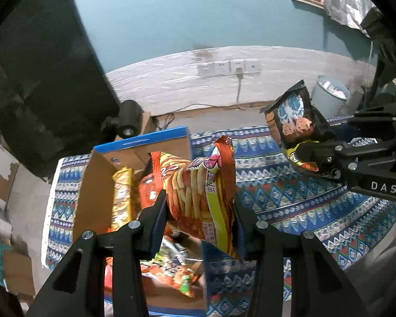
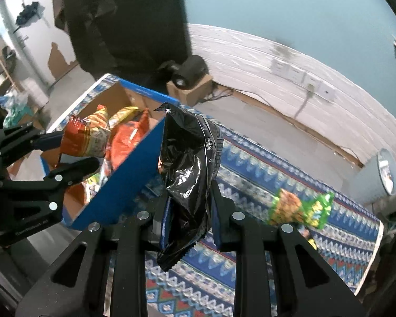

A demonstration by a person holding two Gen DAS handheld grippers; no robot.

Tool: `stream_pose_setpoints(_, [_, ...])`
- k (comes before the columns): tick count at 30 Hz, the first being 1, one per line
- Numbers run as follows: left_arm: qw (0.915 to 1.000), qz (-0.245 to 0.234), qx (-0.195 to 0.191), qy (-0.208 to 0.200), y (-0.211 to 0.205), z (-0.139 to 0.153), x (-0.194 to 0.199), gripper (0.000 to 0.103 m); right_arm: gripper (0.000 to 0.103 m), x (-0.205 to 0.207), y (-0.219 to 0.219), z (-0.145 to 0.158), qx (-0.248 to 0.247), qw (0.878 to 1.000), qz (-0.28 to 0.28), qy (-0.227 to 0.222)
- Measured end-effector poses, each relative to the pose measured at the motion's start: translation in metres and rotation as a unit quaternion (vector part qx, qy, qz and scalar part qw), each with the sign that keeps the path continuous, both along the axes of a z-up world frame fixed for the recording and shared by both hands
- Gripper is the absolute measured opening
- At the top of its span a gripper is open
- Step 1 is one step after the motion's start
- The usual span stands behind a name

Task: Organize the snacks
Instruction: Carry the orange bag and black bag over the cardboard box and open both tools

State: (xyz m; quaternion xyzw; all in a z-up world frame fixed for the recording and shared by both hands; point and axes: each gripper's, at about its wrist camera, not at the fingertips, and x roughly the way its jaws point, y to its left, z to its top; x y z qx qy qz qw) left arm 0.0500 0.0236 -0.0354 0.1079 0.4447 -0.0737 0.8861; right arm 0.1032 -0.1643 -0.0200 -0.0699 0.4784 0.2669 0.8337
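Left wrist view: the left claw [image 1: 200, 208] grips an orange-red crinkly chip bag [image 1: 198, 192], long axis upright, hanging over the open blue-rimmed cardboard box [image 1: 142, 142] at lower centre, with room inside. Right wrist view: the right claw [image 2: 188, 208] clamps a glossy black foil snack bag [image 2: 187, 174], upright; the box wall sits just left. A green packet [image 2: 301, 207] waits on the patterned-cloth surface [image 2: 250, 174], lower right.

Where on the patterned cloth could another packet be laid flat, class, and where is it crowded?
Free: the patterned blue cloth between the blue cardboard box and the green snack packet. Crowded: inside the box, packed with orange and yellow packets.
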Motion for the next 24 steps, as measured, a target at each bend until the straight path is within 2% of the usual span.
stream_pose_setpoints(8, [0.9994, 0.033, -0.005, 0.001, 0.042, -0.004, 0.000, 0.044, 0.023, 0.003, 0.060, 0.001, 0.008, 0.999, 0.043, -0.003])
stream_pose_setpoints(24, [0.9949, 0.099, -0.001, 0.020, 0.109, -0.028, 0.002, 0.044, 0.023, 0.011, 0.139, -0.013, 0.005, 0.996, 0.091, 0.008])
